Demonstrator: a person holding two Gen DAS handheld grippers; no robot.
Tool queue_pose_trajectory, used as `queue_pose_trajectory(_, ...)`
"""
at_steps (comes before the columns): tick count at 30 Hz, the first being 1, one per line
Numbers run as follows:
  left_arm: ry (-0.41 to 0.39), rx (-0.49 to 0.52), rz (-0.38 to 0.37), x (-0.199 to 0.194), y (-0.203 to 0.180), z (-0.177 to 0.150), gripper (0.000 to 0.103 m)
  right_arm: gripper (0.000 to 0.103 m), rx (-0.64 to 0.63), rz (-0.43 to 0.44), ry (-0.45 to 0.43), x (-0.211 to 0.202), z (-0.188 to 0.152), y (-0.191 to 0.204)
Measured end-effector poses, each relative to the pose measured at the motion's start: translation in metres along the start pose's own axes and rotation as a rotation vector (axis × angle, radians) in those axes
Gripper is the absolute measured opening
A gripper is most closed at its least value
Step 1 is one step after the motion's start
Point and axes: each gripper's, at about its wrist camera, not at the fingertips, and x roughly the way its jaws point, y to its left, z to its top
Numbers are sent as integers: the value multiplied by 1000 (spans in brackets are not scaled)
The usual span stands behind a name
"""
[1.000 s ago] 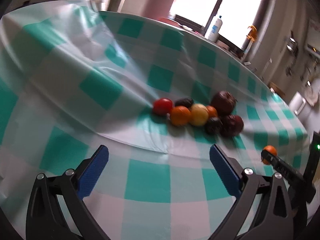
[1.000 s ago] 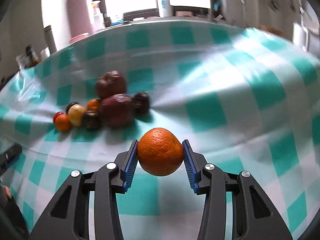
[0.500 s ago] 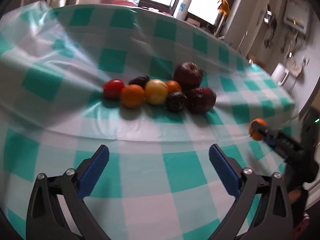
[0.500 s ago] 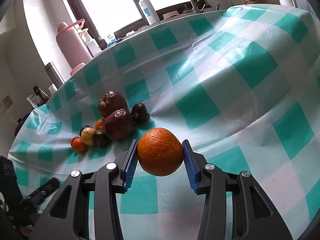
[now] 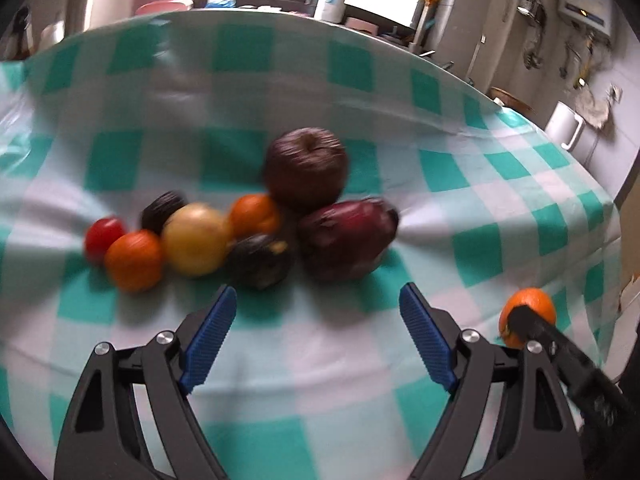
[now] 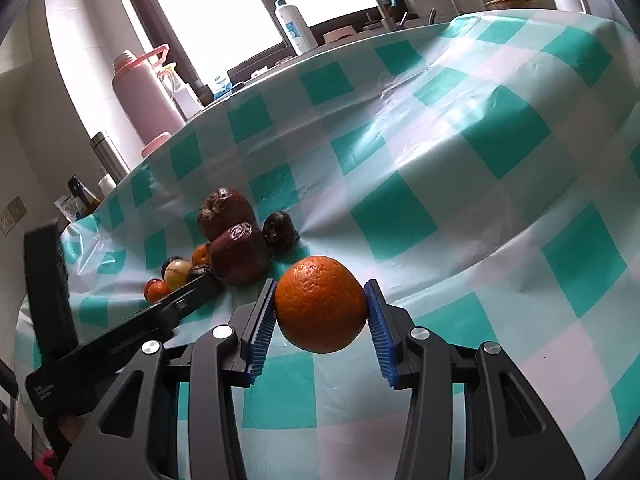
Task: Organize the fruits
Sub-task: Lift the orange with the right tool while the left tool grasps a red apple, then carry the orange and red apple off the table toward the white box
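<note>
A pile of fruit lies on the green-checked tablecloth [image 5: 476, 256]: two wrinkled dark red apples [image 5: 306, 168] [image 5: 346, 240], a yellow fruit [image 5: 196, 240], small oranges [image 5: 134, 260] [image 5: 254, 216], a red tomato [image 5: 104, 234] and dark plums [image 5: 260, 260]. My left gripper [image 5: 318, 304] hovers just in front of the pile; its jaws are closing with nothing between them. My right gripper [image 6: 320, 292] is shut on a large orange [image 6: 320, 304], held above the cloth to the right of the pile [image 6: 236, 252]. The view from the left wrist is blurred.
A pink thermos [image 6: 140, 92], a steel flask [image 6: 108, 156] and a white bottle [image 6: 294, 24] stand on the counter behind the table. A white kettle [image 5: 566, 128] sits past the far right corner. Bare cloth spreads to the right of the pile.
My left gripper has moved in close to the fruit pile and its jaws have narrowed. The right gripper has rolled a little, keeping the orange.
</note>
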Motion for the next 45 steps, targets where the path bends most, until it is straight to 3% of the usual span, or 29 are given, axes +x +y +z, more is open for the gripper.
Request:
queue_pose_trajectory(5,28,25,-29,23,-27,7,82,44,7,-1,-12,-1,0,-1)
queue_pose_trajectory(15,92,-52,74,63,-27,28,82,44,12,-2,-20,-2,-1,-2)
queue_pose_trajectory(18,99,-65,115,67,-26,30,65,44,13,-2,-21,-2,0,-2)
queue_pose_trajectory(25,71,-91,-39,38,-4,14,62,44,17,4,-28,-3,-2,-3)
queue_pose_trajectory(34,25,-75,-16,-26,21,-29,62,44,21,15,-42,-5,-4,-5)
queue_pose_trajectory(45,45,-88,-39,-37,32,-50,62,44,19,23,-35,-5,-4,-5)
